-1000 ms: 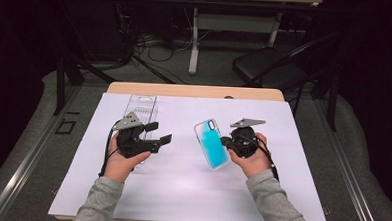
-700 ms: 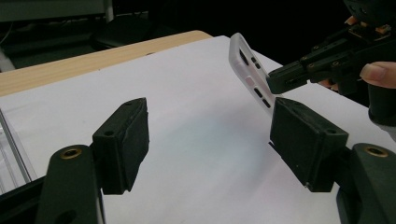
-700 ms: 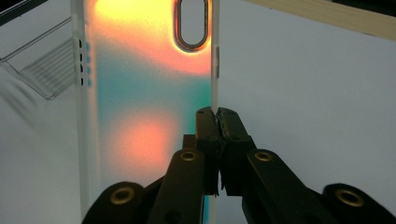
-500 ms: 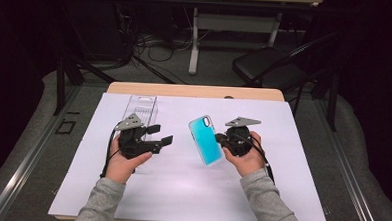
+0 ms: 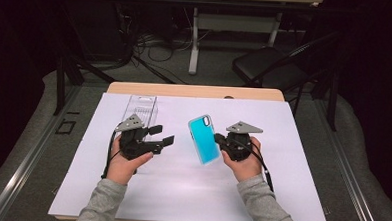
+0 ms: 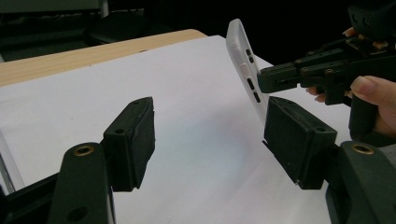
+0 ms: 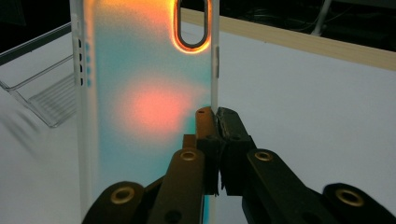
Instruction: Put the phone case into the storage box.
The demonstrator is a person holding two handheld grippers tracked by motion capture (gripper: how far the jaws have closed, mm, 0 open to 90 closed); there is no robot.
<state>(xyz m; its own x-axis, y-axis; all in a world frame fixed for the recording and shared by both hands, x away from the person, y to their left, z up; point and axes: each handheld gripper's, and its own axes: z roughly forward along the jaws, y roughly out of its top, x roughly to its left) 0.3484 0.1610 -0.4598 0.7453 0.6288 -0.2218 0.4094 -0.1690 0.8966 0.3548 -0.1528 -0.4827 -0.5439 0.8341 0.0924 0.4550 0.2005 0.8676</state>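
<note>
The desk (image 5: pixel 135 89) carries a big white sheet (image 5: pixel 180 190) that covers nearly its whole top, and both hands work above that sheet. On the sheet, just beyond the left claw (image 5: pixel 164 135) and a little to its outer side, lies a clear plastic tray (image 5: pixel 140 107), apart from the claw. Between the two claws stands the phone case (image 5: pixel 204 140), turquoise on its broad face with a pale rim, lifted off the sheet and tilted, its camera cut-out at the far, upper end. The right claw (image 5: pixel 218 139) is clenched on the case's long edge; in the right gripper view the case (image 7: pixel 140 93) rises just ahead of the pressed-together pads (image 7: pixel 215 122), which pinch the thin rim. The left claw is released: its jaws have just been closing a little, yet in the left gripper view they stand apart with nothing between them, and the case's white edge (image 6: pixel 243 70) sits just past the pad (image 6: pixel 294 135) on that view's right, not gripped by it.
</note>
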